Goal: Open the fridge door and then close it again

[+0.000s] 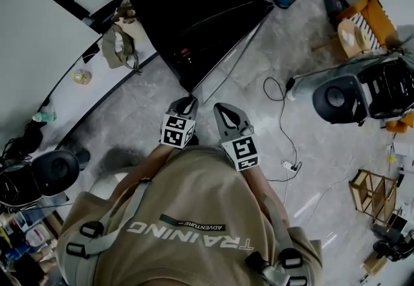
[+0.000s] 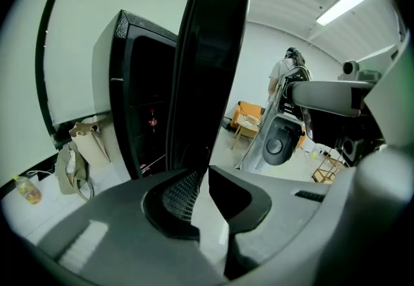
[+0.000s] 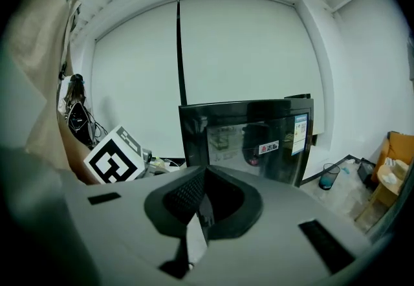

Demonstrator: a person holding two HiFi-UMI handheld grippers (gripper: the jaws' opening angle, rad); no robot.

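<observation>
Upper centre of the head view, we see the black fridge (image 1: 187,13), its fridge door (image 2: 210,71) swung open. Our left gripper (image 1: 187,103) sits at the door's edge, jaws together; our right gripper (image 1: 224,110), jaws together, hangs just beside it, empty.

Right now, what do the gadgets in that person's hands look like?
Two grey plastic tools, the left gripper and right gripper, each ending in a dark-lined claw and carrying a cube with black-and-white square markers. The person wears a tan T-shirt with white lettering.
</observation>
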